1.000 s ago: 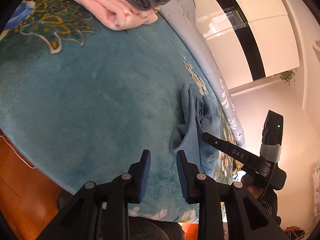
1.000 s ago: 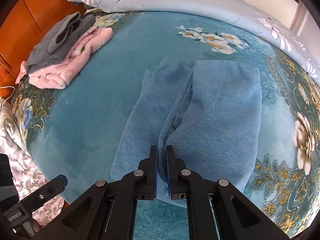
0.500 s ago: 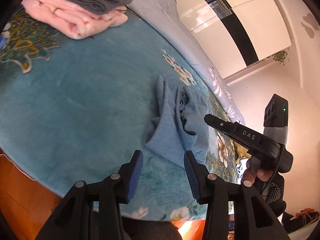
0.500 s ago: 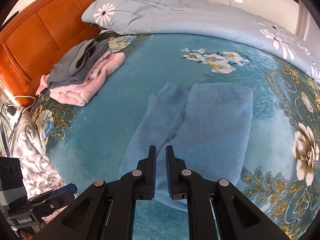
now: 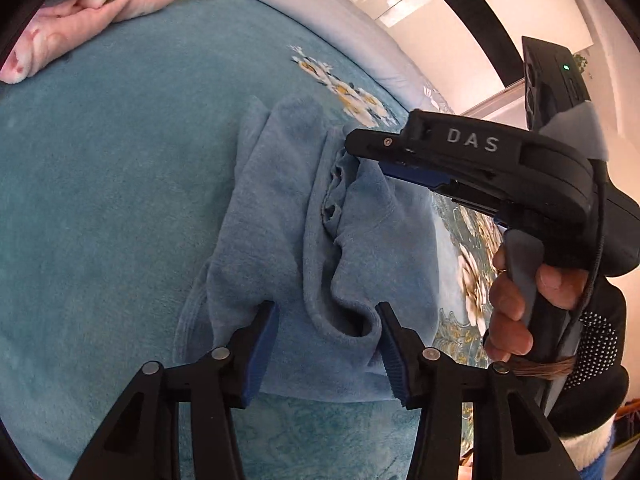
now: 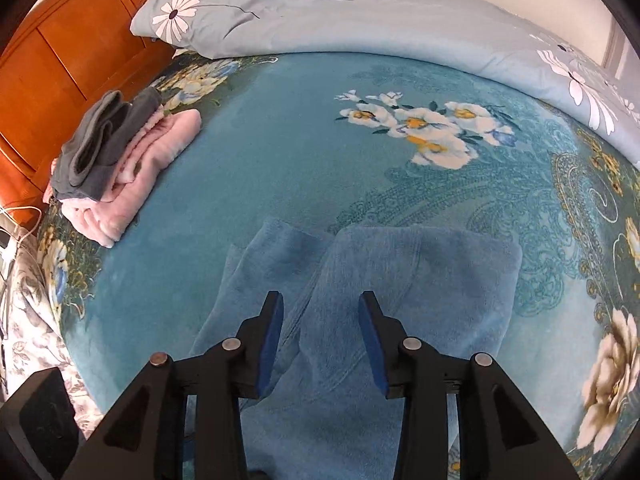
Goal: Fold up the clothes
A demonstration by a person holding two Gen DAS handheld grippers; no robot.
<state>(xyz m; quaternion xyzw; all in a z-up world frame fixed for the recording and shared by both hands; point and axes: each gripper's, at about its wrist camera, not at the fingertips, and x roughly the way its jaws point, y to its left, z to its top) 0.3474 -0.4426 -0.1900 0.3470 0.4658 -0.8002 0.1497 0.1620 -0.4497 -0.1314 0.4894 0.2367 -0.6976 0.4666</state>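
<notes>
A light blue fleece garment [image 5: 280, 216] lies partly folded on the teal floral blanket [image 5: 100, 184], with a bunched ridge down its middle. My left gripper [image 5: 326, 316] is open, its fingers straddling the garment's near edge. My right gripper [image 6: 320, 308] is open and hovers just above the garment [image 6: 420, 280]. In the left wrist view the right gripper [image 5: 360, 148] comes in from the right over the garment's middle, held by a hand.
A folded pink garment [image 6: 136, 184] with a grey one [image 6: 100, 148] on top sits at the blanket's far left, by the orange headboard [image 6: 52, 60]. A pale blue flowered duvet [image 6: 360, 12] lies along the far side. The bed edge is close below me.
My right gripper has opened after being shut on the blue garment's edge and has moved forward over it. My left gripper has opened wider and moved right onto the garment's near edge.
</notes>
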